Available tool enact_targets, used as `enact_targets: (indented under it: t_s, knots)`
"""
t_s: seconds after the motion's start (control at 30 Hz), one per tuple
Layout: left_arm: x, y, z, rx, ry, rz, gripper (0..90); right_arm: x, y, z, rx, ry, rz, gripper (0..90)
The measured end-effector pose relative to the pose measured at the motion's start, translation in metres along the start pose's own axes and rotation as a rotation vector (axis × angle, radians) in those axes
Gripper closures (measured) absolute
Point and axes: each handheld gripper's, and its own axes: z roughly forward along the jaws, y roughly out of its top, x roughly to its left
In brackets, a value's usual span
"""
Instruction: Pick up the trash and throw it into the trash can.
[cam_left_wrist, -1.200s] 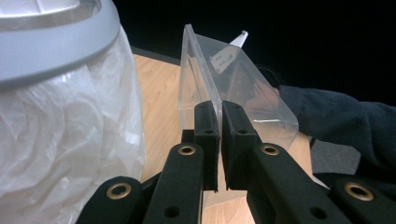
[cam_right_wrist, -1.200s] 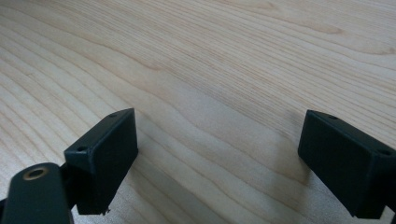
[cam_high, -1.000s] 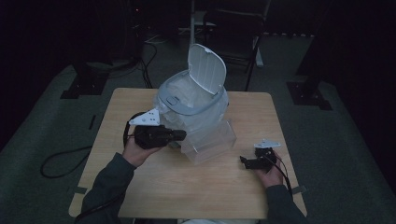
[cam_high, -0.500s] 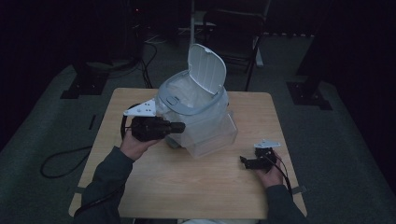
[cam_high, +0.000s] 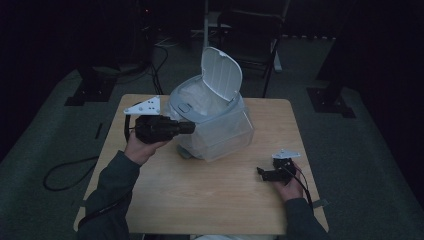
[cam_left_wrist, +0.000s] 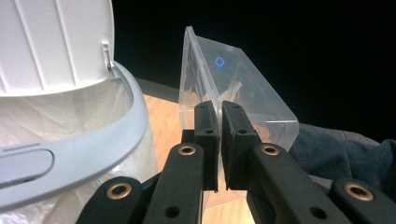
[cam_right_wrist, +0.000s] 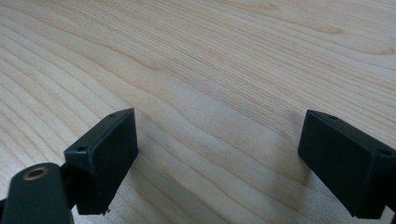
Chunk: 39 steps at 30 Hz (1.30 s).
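Wooden table (cam_high: 200, 200) in a dim room, a person's forearms coming in from the near edge. Left gripper (cam_left_wrist: 218, 122) clamped on the thin wall of a clear plastic box (cam_left_wrist: 243, 88); in the left gripper view the two black jaws stand almost together with only the clear wall pinched between the pads. From above, the left gripper (cam_high: 192, 128) is held level in the left hand (cam_high: 142, 149), pointing toward the middle of the table, its grey three-cornered plate on top. The clear plastic box (cam_high: 225, 132) sits around the lower part of a white bin (cam_high: 200, 102), and the pair looks tilted, near side raised off the table on the gripper's side; whether the far edge rests on the wood I cannot tell. Bin lid (cam_high: 221, 73) stands open and upright. A thin plastic liner (cam_left_wrist: 70, 112) shows inside the bin's grey rim (cam_left_wrist: 93, 149). Bin and box are at the middle of the table, toward its far edge. Right gripper (cam_high: 261, 172) lies low at the near right part of the table in the right hand (cam_high: 290, 187), well apart from the box. Right gripper view: jaws spread wide, bare wood grain between them, nothing held.
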Motion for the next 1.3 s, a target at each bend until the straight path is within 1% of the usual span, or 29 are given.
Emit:
enact_targets:
  t_s: [0.37,0.93,1.07,1.3]
  knots:
    - [0.004,0.014,-0.008,-0.036,-0.005,-0.001,87.3,0.0,0.0,0.0,0.001,0.0,0.002,11.2]
    - [0.005,0.033,-0.023,-0.051,0.032,0.014,87.2,0.0,0.0,0.0,0.001,0.0,0.001,11.2]
    - [0.006,0.036,-0.025,-0.052,0.043,0.016,87.2,0.0,0.0,0.0,0.001,0.0,0.0,11.2]
    - [0.006,0.045,-0.034,-0.05,0.07,0.033,87.3,0.0,0.0,0.0,0.002,0.001,0.002,11.2]
